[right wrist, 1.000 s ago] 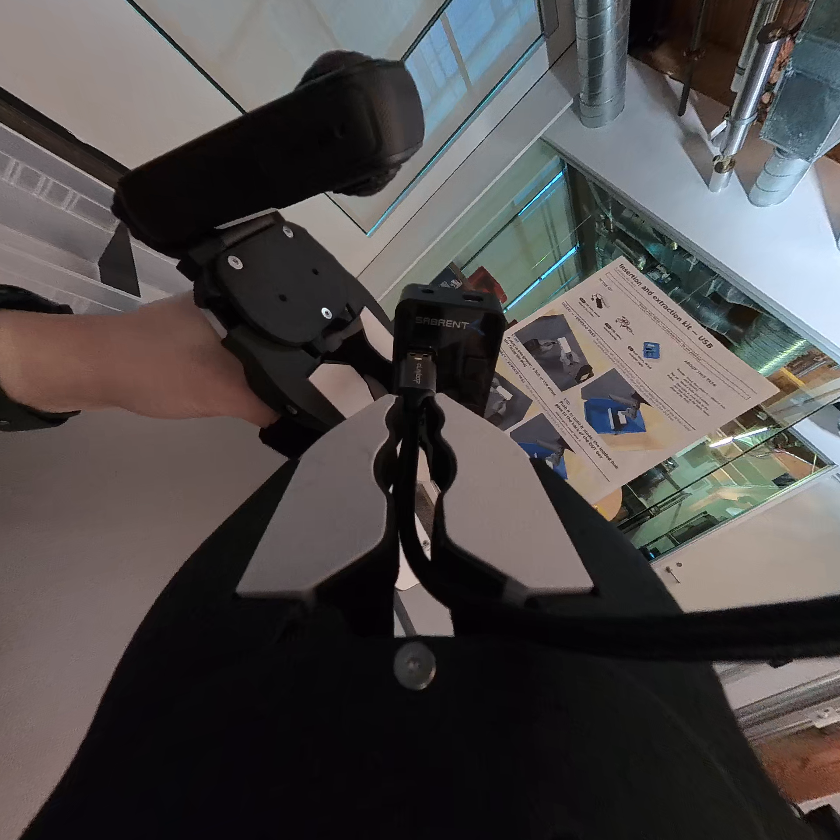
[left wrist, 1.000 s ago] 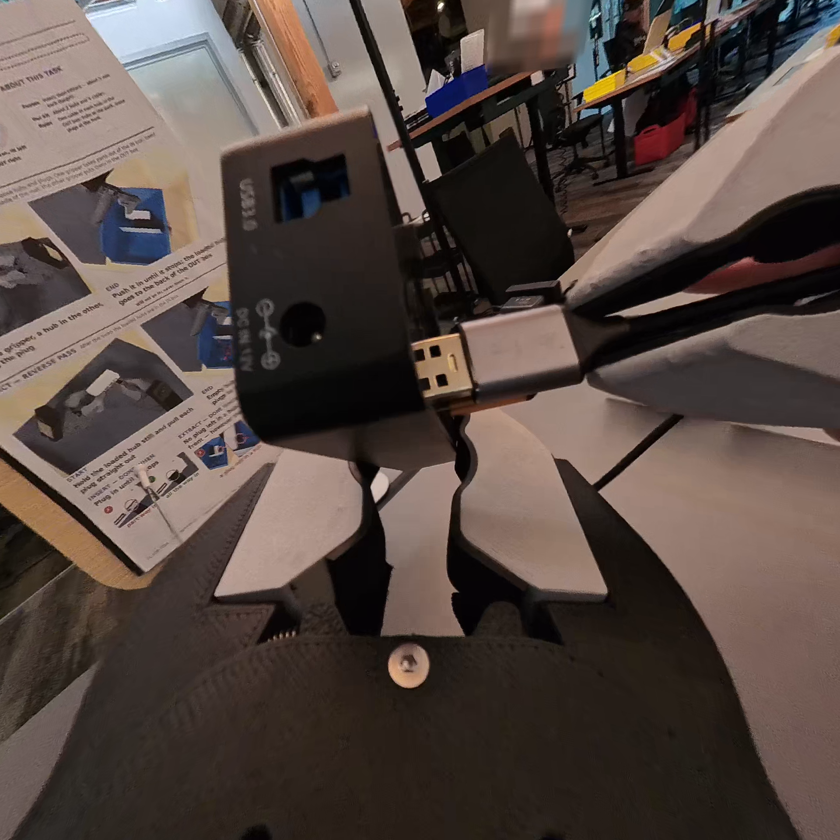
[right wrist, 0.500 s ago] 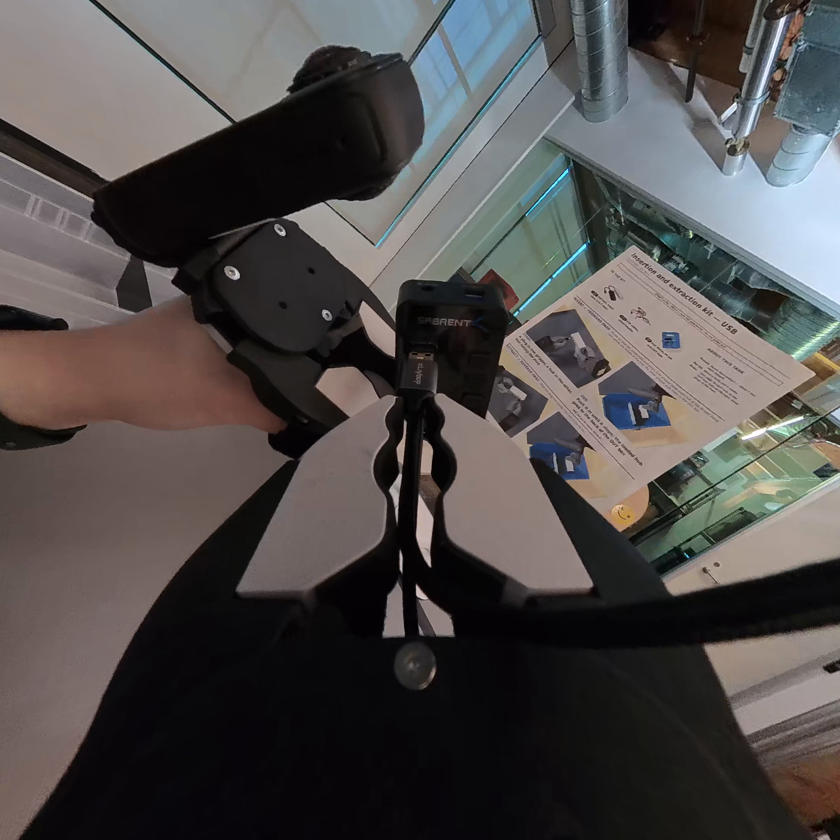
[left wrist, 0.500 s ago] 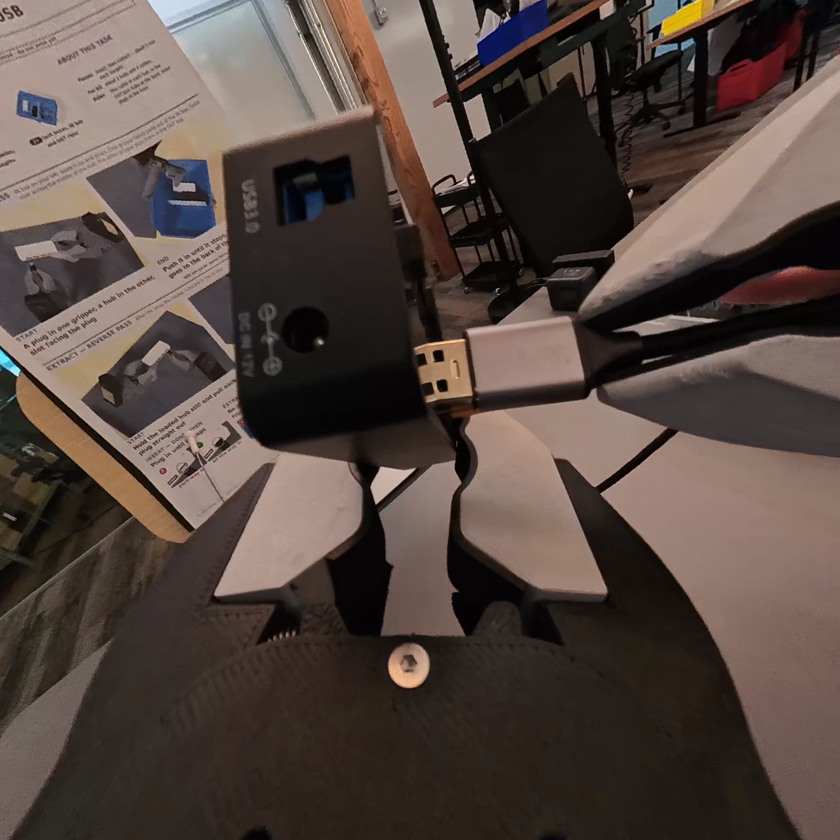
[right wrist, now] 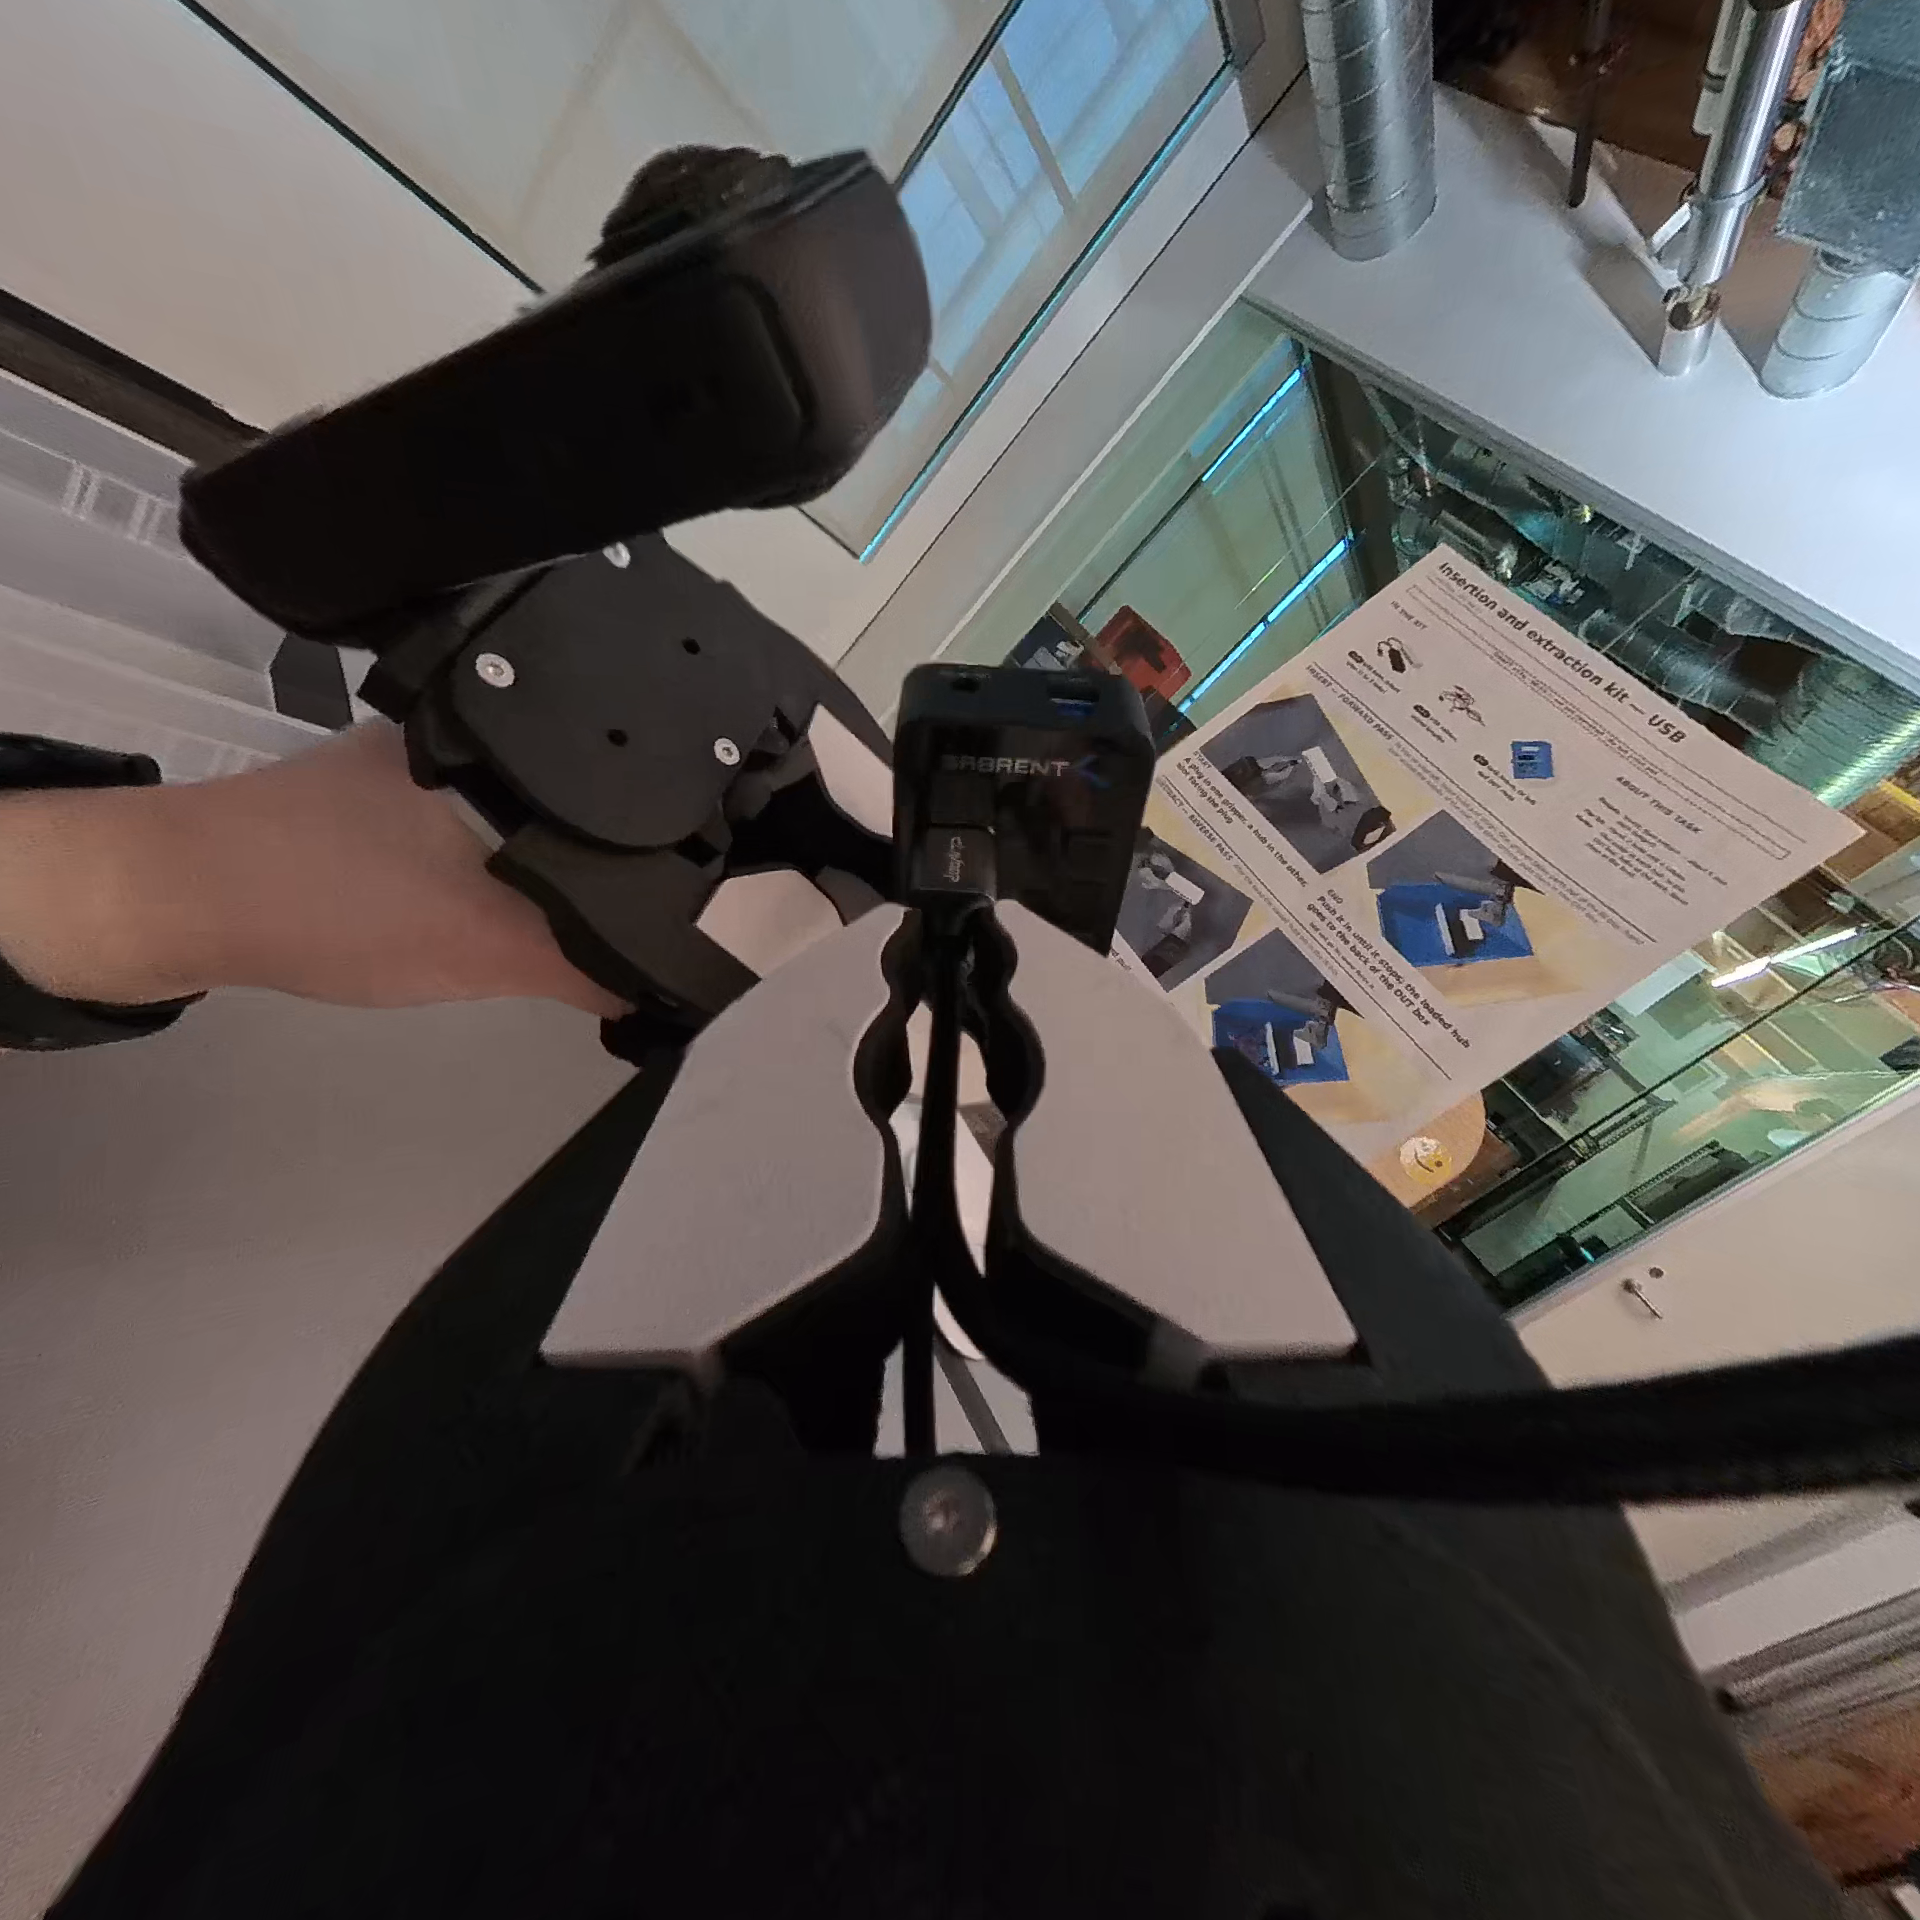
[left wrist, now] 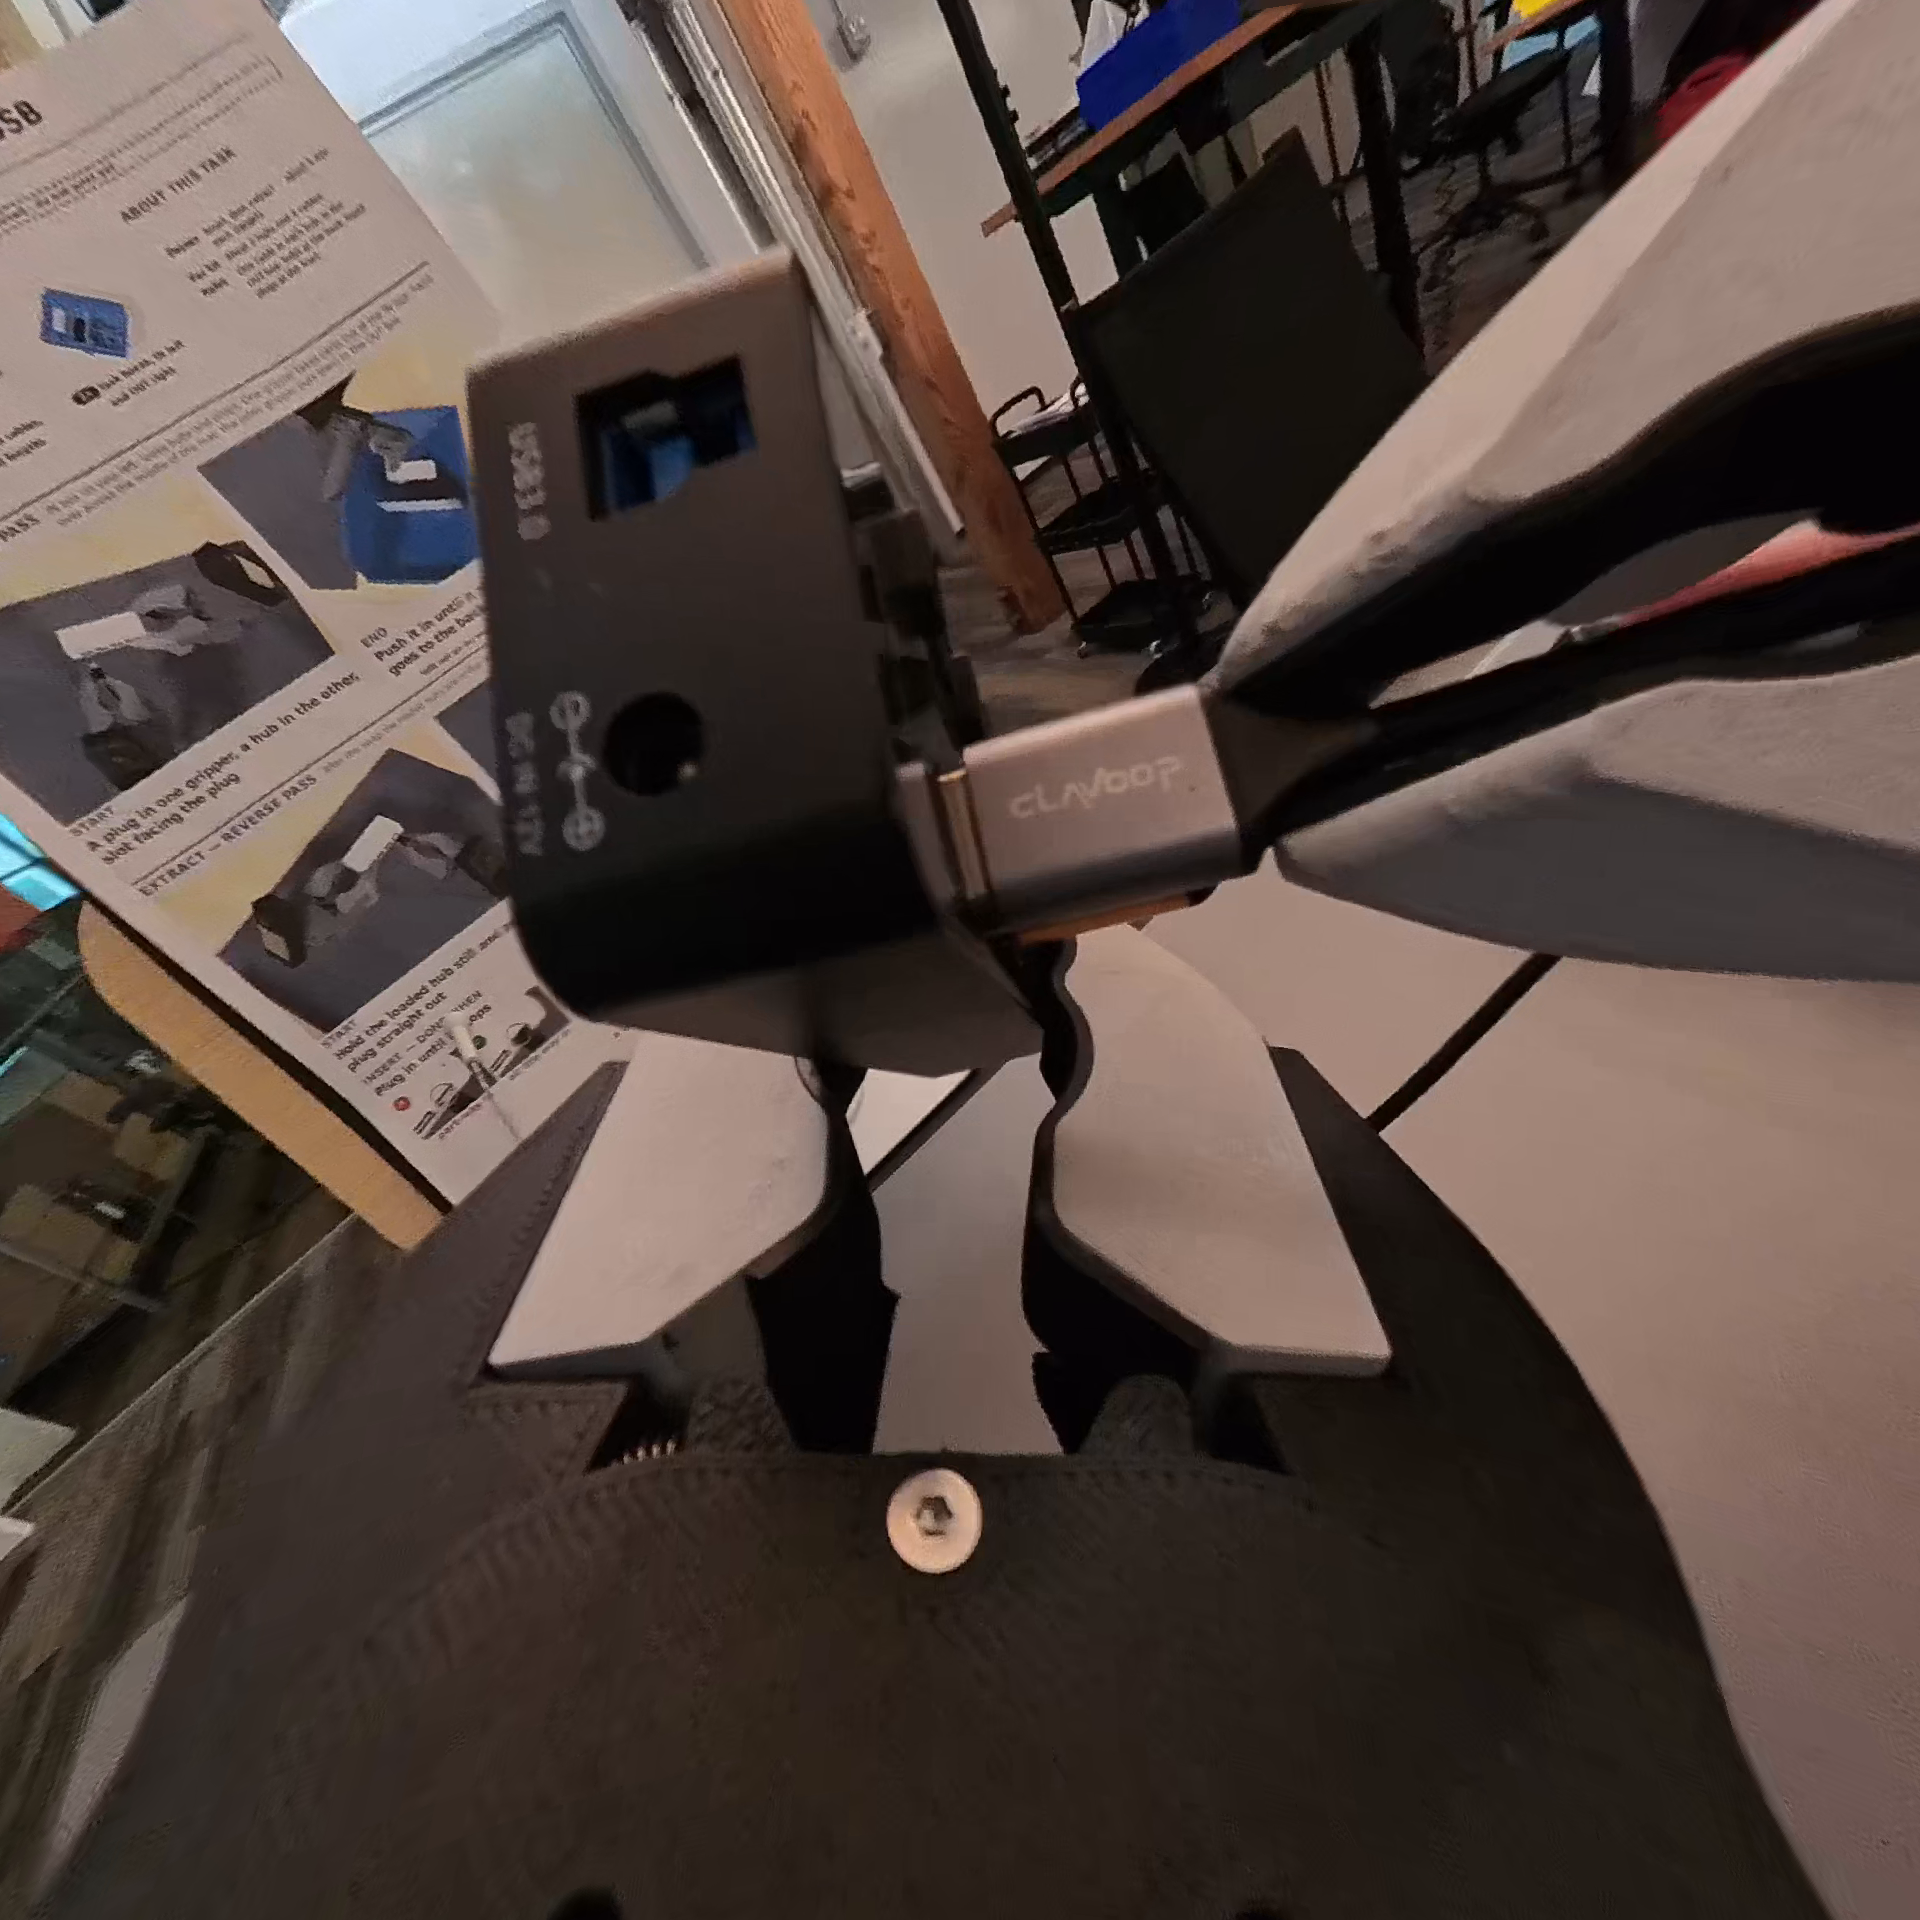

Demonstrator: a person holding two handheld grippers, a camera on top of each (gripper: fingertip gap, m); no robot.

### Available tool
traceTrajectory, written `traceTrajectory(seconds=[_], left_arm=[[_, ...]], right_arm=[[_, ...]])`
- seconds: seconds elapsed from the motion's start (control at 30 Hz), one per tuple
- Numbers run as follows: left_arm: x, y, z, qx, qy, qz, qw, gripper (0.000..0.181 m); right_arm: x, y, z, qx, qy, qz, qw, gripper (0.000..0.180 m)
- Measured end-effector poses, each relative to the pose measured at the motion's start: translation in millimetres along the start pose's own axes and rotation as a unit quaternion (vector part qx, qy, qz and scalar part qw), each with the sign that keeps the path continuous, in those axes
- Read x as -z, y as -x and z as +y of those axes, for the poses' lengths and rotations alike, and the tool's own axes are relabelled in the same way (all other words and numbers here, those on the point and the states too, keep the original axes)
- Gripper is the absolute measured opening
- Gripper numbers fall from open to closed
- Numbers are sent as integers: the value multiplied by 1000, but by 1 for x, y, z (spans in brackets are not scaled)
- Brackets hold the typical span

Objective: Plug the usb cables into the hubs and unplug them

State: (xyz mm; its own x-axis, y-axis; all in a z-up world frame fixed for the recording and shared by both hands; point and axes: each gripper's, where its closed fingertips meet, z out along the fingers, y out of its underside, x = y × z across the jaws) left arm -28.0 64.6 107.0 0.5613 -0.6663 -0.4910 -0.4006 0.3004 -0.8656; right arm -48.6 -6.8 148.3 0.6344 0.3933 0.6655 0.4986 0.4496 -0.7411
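Observation:
My left gripper (left wrist: pixel 940 1049) is shut on a black USB hub (left wrist: pixel 686 665) and holds it up, end face toward the camera, with a blue port and a round socket showing. My right gripper (right wrist: pixel 940 940) is shut on the black cable just behind a silver USB plug (left wrist: pixel 1081 821). The plug's metal tip is almost fully inside a port on the hub's side. In the right wrist view the hub (right wrist: pixel 1049 800) stands straight ahead with the plug (right wrist: pixel 951 857) seated in it, and the left gripper (right wrist: pixel 623 769) and a hand (right wrist: pixel 260 883) hold it from the left.
A printed instruction sheet (left wrist: pixel 208 499) on a wooden board stands behind the hub; it also shows in the right wrist view (right wrist: pixel 1455 862). The black cable (right wrist: pixel 1507 1423) trails right across my right gripper. A white table (left wrist: pixel 1621 1195) lies below. Chairs and desks stand far behind. The tips of one gripper are about 8 cm away from the tips of the other.
The plug's gold metal tip was exposed beside the hub; it has now slid into the hub's side port. Both grippers stay shut.

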Motion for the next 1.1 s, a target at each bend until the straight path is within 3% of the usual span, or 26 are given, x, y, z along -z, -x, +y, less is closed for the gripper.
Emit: traceTrajectory(seconds=[0.3, 0.5, 0.67, 0.77, 1.1], left_arm=[[-3, 9, 4, 55, 5, -4, 998, 28], [0, 24, 18, 110, 25, -6, 994, 28], [-2, 14, 15, 93, 31, 3, 995, 28], [-5, 8, 14, 79, 35, 2, 996, 28], [-3, 5, 11, 31, 33, 0, 999, 28]], right_arm=[[-6, -1, 3, -32, -18, -7, 999, 10], [-13, 1, 10, -40, -3, -2, 999, 20], [-19, 4, 17, -55, 8, -6, 998, 19], [-18, 1, 22, -54, 18, 2, 998, 9], [-12, 2, 23, -54, 15, -18, 998, 9]])
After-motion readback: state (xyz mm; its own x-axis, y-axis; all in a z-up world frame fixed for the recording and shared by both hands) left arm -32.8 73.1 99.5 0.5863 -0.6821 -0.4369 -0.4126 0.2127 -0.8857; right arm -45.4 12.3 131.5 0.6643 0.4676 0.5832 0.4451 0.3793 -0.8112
